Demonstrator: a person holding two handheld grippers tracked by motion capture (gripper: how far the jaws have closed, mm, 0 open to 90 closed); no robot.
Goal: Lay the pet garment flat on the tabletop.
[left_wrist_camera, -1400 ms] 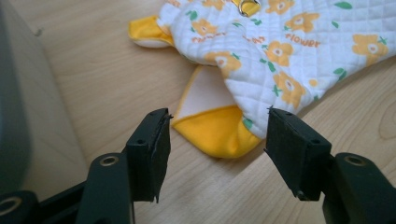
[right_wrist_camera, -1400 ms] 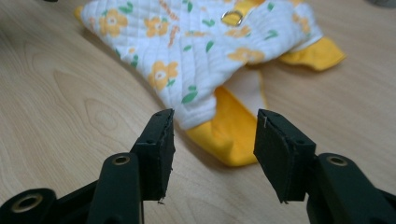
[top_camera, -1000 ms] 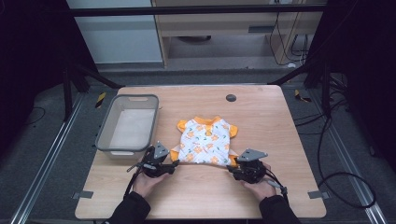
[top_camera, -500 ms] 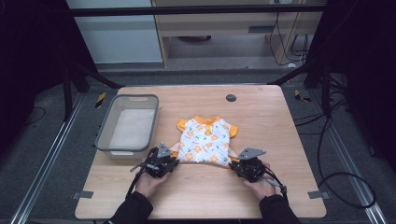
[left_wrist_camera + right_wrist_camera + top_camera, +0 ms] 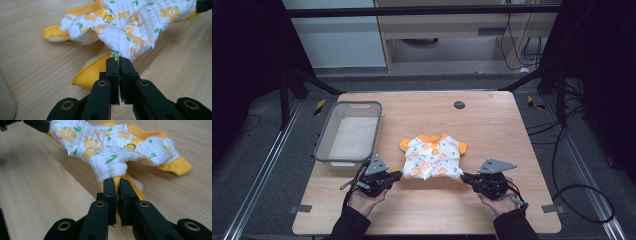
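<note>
A small white quilted shirt [image 5: 433, 157] with orange flower print and yellow trim lies on the wooden table [image 5: 492, 125], near its front middle. My left gripper [image 5: 395, 175] is shut on the shirt's near-left hem corner; in the left gripper view the jaws pinch the white fabric [image 5: 122, 47] at my left gripper [image 5: 118, 60]. My right gripper [image 5: 465, 176] is shut on the near-right hem corner; in the right gripper view the cloth [image 5: 110, 157] bunches just ahead of my right gripper [image 5: 117, 180]. The hem is lifted slightly and stretched between the two.
A grey plastic bin [image 5: 326, 150] stands at the table's left, just beyond my left hand. A round dark grommet [image 5: 459, 105] sits near the far edge. Bare wood lies right of the shirt and along the front edge.
Both grippers have pulled apart sideways, the right one farther right, stretching the shirt's near hem. The shirt has slid a little toward the front edge.
</note>
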